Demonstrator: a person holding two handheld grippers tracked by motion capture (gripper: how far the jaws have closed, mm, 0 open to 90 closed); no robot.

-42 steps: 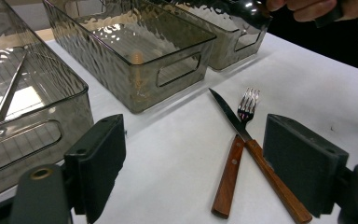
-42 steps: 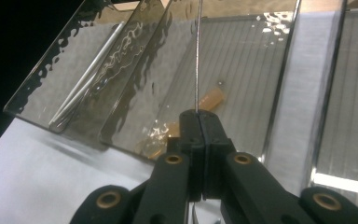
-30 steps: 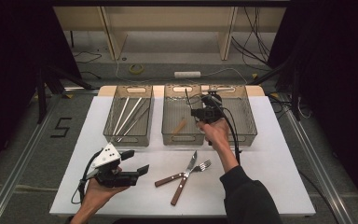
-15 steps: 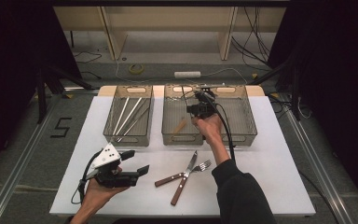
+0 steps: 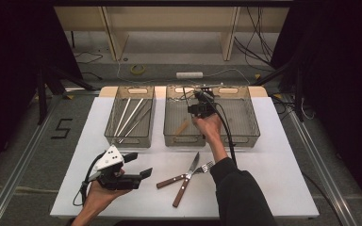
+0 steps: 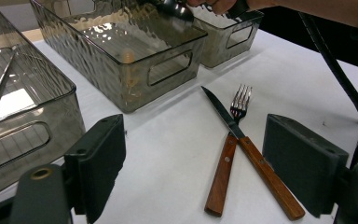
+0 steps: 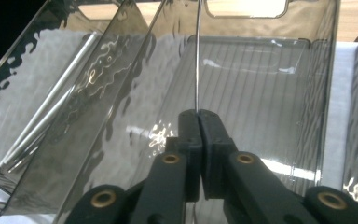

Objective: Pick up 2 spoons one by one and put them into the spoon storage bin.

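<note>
My right gripper (image 5: 199, 102) hangs over the middle bin (image 5: 169, 136). Its jaws (image 7: 198, 112) are shut on a thin metal utensil (image 7: 196, 56) that points toward the bin's far end, and they have just been opening slightly with the utensil still between them. A wooden-handled piece (image 5: 183, 127) lies in that bin. On the white table in front lie a wooden-handled knife (image 5: 179, 195) and fork (image 5: 169, 181), crossed; the left gripper view shows the knife (image 6: 265, 179) and fork (image 6: 221, 179) just ahead. My left gripper (image 5: 140, 165) rests open at the front left, its jaws (image 6: 196, 158) holding nothing.
A left bin (image 5: 122, 140) holds several long metal rods (image 5: 129, 115). A third bin (image 5: 250, 136) stands to the right of the middle one. The right gripper's cable (image 5: 226, 132) trails along the forearm. Table edges and dark floor surround the white top (image 5: 273, 169).
My right gripper has moved left and a little lower over the middle bin, still carrying the utensil. The left gripper has stayed where it was.
</note>
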